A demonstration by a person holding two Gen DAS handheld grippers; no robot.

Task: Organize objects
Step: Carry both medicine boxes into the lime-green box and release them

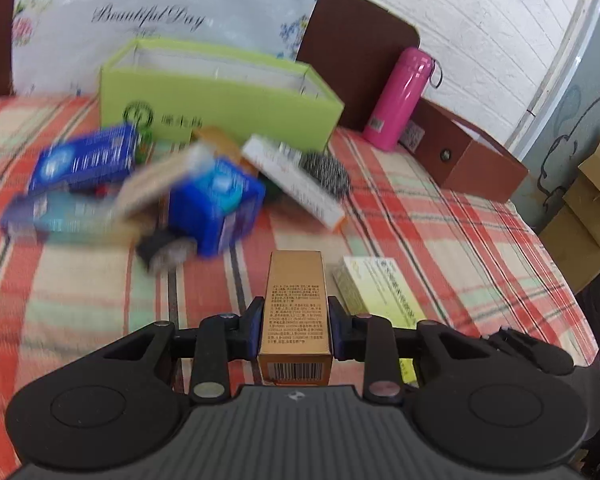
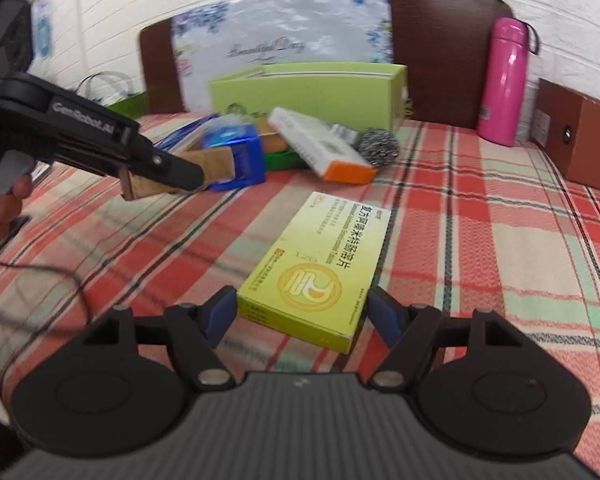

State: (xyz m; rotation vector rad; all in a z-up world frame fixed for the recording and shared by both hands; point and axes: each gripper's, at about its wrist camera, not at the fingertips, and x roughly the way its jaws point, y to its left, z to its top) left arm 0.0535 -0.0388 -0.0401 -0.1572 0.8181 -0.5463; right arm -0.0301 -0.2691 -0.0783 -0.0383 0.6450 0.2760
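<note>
Two wrist views of a bed covered in a red, green and cream plaid cloth (image 2: 480, 240), with an open-topped lime-green cardboard box (image 1: 220, 96) as our landmark, standing against the headboard.

Left gripper (image 1: 296, 324): its fingers are closed on a slim gold-brown carton with a barcode on its near end (image 1: 296, 312), held off the cloth in front of the green box. From the right wrist view we see the same carton (image 2: 216, 164) carried in the air, level with the heap at the foot of the box.

Right gripper (image 2: 302, 312): its fingers are spread wide, one on either side of a flat yellow-green medicine packet (image 2: 320, 268) that lies on the cloth well in front of the green box; neither pad appears to touch it.

We judge the step in hand to be a paired pick: one carton already lifted, the second about to be taken. The next move calls for closing the right fingers squarely across the packet's narrow width, then carrying both, presumably, to the green box.

Hard to make out: the heap of blue cartons (image 1: 216, 208), a long white-and-orange carton (image 2: 320, 148) and a steel-wool scourer (image 2: 379, 146) just in front of the box is motion-blurred in the left view, and the box's interior is hidden. A pink flask (image 2: 504, 80) and a brown box (image 2: 580, 140) stand right of the green box, the latter cut off at the frame edge.
</note>
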